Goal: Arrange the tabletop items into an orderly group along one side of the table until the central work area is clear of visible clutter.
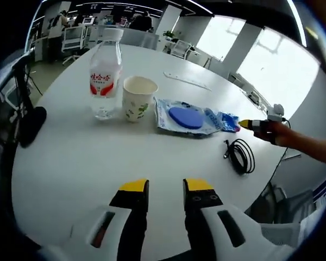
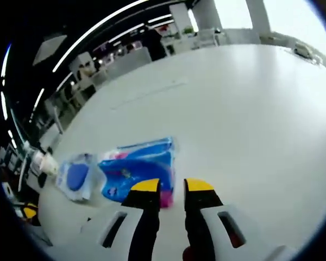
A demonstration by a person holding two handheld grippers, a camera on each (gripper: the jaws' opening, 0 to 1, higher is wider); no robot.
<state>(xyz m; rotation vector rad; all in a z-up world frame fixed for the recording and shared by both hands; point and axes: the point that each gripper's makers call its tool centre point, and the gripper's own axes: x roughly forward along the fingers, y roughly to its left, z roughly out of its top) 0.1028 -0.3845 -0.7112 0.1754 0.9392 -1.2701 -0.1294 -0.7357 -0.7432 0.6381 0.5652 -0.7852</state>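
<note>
My left tongs (image 1: 167,186) hang spread over bare white surface (image 1: 70,157), pinching nothing. Beyond them stand a clear water bottle (image 1: 105,73), with a little water at its bottom, and just beside it a paper cup (image 1: 138,98) whose inside I cannot see. Next comes a clear bag (image 1: 186,117) holding a blue disc (image 1: 185,116), then a coiled black cable (image 1: 240,155) near the surface's edge. My right tongs (image 2: 172,185) are spread too, their tips at the end of a blue packet (image 2: 139,169); whether they touch it I cannot tell. Open surface stretches wide beyond.
</note>
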